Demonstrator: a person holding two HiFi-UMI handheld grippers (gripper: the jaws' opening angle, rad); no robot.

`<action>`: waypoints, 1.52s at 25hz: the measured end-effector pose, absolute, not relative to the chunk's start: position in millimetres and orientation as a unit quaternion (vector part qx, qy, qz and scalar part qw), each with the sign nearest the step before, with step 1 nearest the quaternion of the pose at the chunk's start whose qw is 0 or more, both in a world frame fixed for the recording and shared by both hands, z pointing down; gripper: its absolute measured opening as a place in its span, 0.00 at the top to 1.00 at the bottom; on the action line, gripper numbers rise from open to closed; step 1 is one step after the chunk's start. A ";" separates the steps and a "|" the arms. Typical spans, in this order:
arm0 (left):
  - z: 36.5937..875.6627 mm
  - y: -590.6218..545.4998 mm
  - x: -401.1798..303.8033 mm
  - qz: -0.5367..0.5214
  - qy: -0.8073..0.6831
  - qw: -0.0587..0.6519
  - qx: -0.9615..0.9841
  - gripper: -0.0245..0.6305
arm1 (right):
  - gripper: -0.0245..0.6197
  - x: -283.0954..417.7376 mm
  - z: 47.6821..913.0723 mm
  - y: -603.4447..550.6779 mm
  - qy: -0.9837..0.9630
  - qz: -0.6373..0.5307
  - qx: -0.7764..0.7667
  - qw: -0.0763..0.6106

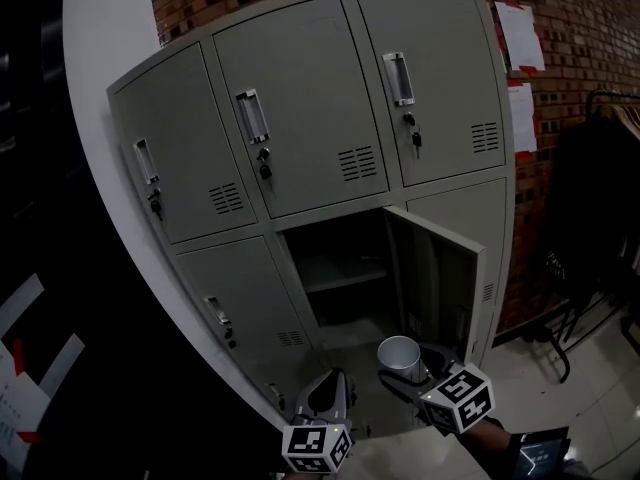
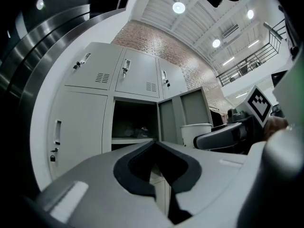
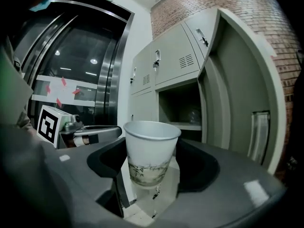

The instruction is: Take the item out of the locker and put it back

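White paper cup [image 3: 152, 146] with a faint leaf print is standing upright between the jaws of my right gripper [image 3: 151, 163], which are gripping its sides, outside the grey metal locker [image 1: 300, 118]. My left gripper [image 2: 154, 144] is hanging beside it, jaws together and empty. I am facing the open compartment [image 1: 335, 268]; its door [image 1: 435, 278] is swinging out on the right, near the cup.

a locker area in a large public or work building. a bank of grey metal lockers [image 1: 300, 118] with keyed handles stands against a red brick wall [image 1: 590, 28] with paper notices [image 1: 520, 36] stuck on it. to the right, dark clothes hang on a rack [image 1: 600, 188] over a pale tiled floor [image 1: 590, 388]. left of the lockers are tall steel-framed glass doors [image 3: 80, 65]. high above are round ceiling lights [image 2: 178, 7] and a railed upper walkway [image 2: 251, 63].
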State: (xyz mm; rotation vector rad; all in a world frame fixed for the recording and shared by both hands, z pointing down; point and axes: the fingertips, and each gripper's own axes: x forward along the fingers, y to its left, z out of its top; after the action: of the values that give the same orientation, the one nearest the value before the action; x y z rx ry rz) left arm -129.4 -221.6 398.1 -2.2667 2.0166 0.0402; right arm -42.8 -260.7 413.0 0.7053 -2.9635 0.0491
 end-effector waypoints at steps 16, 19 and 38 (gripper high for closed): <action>409.6 -167.3 -161.1 0.013 0.622 0.026 -0.783 0.97 | 0.48 -77.6 424.8 -182.8 -0.962 0.034 0.264 0.065; 413.5 -164.5 -167.3 0.016 0.617 0.017 -0.787 0.97 | 0.48 -80.9 427.1 -179.8 -0.959 0.039 0.274 0.065; 408.3 -151.1 -153.4 0.023 0.627 0.026 -0.778 0.97 | 0.48 -71.7 430.6 -161.3 -0.963 0.034 0.258 0.064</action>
State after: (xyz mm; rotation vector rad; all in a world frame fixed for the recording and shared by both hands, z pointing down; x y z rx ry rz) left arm -153.4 -151.1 408.3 -2.4045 1.9388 0.0726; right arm -71.7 -161.3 430.6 0.7789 -2.9097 0.1016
